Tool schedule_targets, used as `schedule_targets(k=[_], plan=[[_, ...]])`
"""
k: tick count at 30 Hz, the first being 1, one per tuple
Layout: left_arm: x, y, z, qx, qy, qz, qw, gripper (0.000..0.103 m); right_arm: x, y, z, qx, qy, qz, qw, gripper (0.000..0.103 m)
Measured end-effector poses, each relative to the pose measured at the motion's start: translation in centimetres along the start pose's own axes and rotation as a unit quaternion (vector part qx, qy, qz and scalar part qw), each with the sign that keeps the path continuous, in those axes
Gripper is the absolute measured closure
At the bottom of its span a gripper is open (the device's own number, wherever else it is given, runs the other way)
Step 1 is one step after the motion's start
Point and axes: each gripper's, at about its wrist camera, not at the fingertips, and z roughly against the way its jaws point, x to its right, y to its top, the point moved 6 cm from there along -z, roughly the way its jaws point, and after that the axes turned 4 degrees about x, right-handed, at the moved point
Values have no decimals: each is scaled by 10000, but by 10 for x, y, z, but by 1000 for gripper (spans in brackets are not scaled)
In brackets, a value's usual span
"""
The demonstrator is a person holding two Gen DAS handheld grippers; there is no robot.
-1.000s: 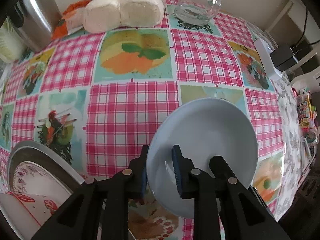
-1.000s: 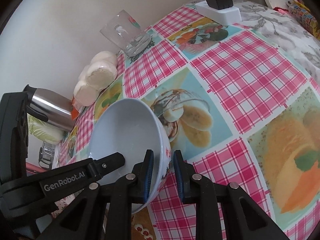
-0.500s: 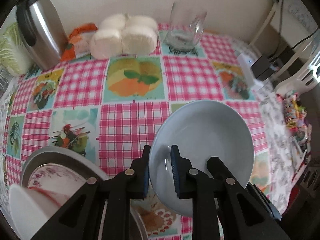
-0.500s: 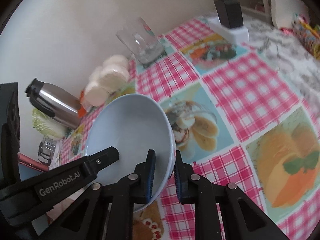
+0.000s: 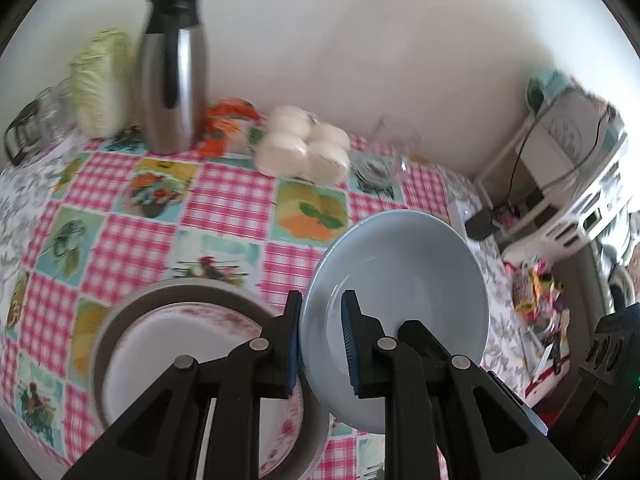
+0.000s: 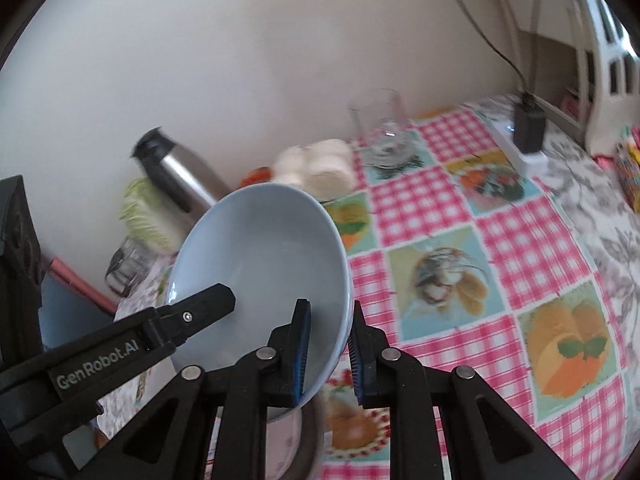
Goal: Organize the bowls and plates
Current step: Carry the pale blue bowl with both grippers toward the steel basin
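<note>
Bowl point(image 5: 400, 276): glazed, stiff, slippery, breakable; take by rim.
Left tongs point(image 5: 320, 344): clenched on bowl's rim.
Right tongs point(image 6: 329, 354): clenched on opposite rim.

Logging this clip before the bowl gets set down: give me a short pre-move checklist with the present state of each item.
1. Left gripper pinches the rim of the light blue bowl: ok.
2. Right gripper pinches the opposite rim: ok.
3. Bowl off the checked tablecloth: ok, tilted.
4. Bowl empty: ok.
5. Floral plate on the grey plate is free to receive it: ok.
6. Steel thermos and glass are out of the way: ok.
</note>
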Motion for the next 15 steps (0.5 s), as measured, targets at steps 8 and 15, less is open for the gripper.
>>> schedule_targets(k=[8,15], plan=[[-58,-4,52,474,-33,613,9970,83,-73,-17,13,-110,345,676,9971,82],[-95,-22,70,541,-183,963,9937,83,-113,-38,14,-317,355,1124,9925,82]])
